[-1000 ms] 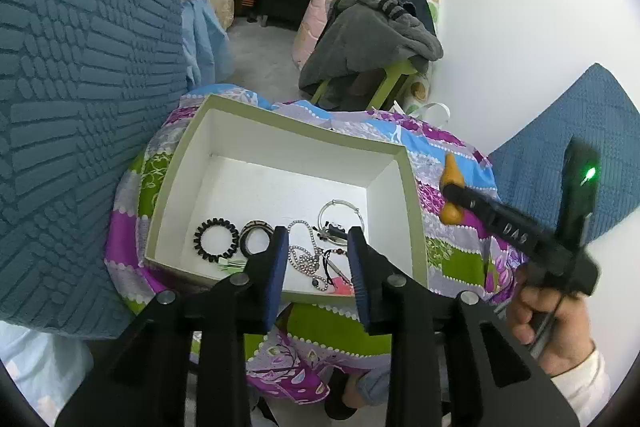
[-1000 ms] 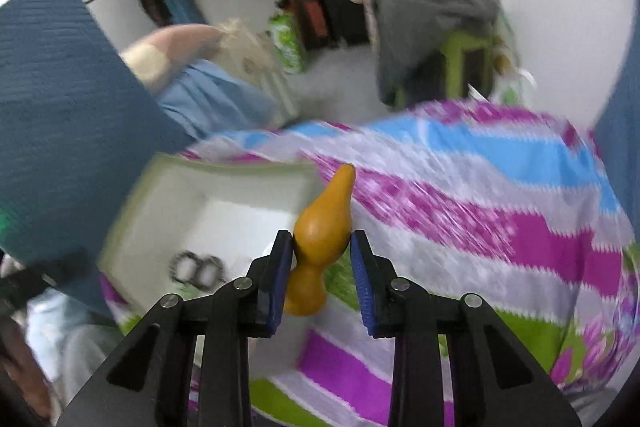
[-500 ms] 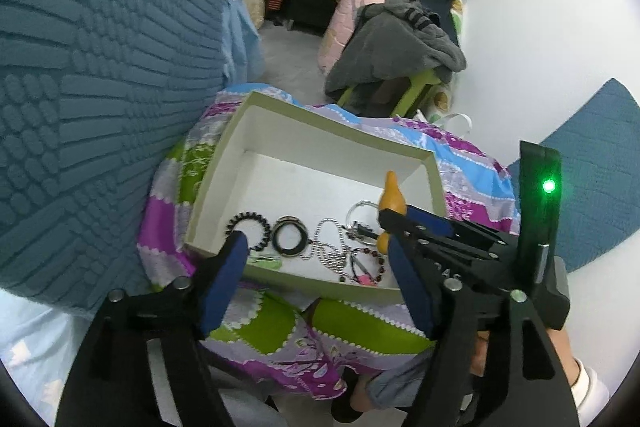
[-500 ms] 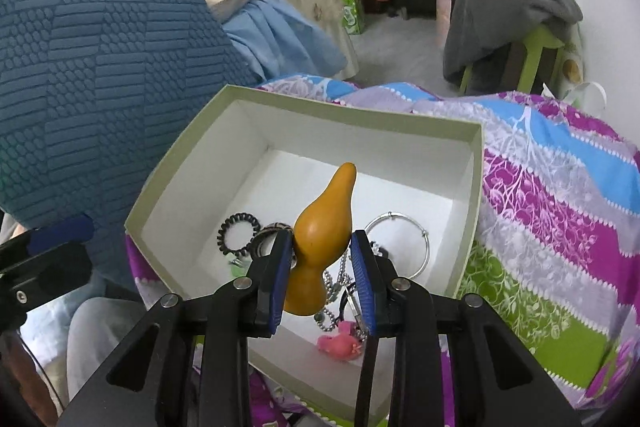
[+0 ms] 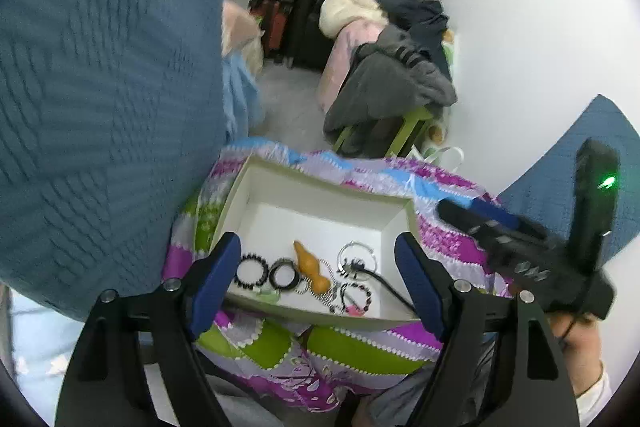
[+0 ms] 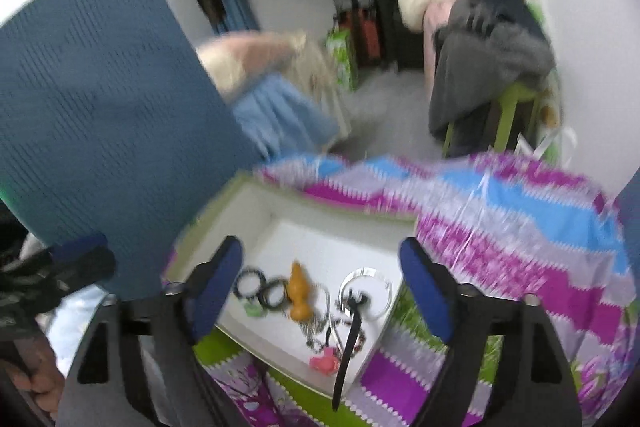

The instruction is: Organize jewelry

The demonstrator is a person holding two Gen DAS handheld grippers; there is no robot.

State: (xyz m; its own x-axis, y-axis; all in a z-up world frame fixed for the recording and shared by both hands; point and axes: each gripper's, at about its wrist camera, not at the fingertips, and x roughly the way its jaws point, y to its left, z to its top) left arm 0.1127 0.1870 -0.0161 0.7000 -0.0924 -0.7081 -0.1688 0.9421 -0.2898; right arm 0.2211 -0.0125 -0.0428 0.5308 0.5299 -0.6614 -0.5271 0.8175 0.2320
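Observation:
A white box with a green rim (image 5: 320, 179) (image 6: 224, 199) sits on a striped cloth. Inside lie an orange gourd-shaped piece (image 5: 311, 265) (image 6: 301, 294), a black bead bracelet (image 5: 251, 271) (image 6: 249, 282), a dark ring (image 5: 283, 275), a silver bangle (image 5: 356, 255) (image 6: 365, 291), bead chains and a pink piece (image 6: 323, 361). My left gripper (image 5: 318, 283) is open and empty, above the box's near edge. My right gripper (image 6: 320, 291) is open and empty over the box, and it shows at the right of the left wrist view (image 5: 520, 255).
A blue textured cushion (image 5: 104, 99) (image 6: 88, 115) stands left of the box. The purple, green and blue striped cloth (image 6: 520, 227) spreads to the right. A chair piled with clothes (image 5: 392, 87) and suitcases stand behind, by a white wall.
My right gripper has opened and let go of the orange gourd piece, which now lies in the box. It has drawn back to the right. My left gripper has opened wide.

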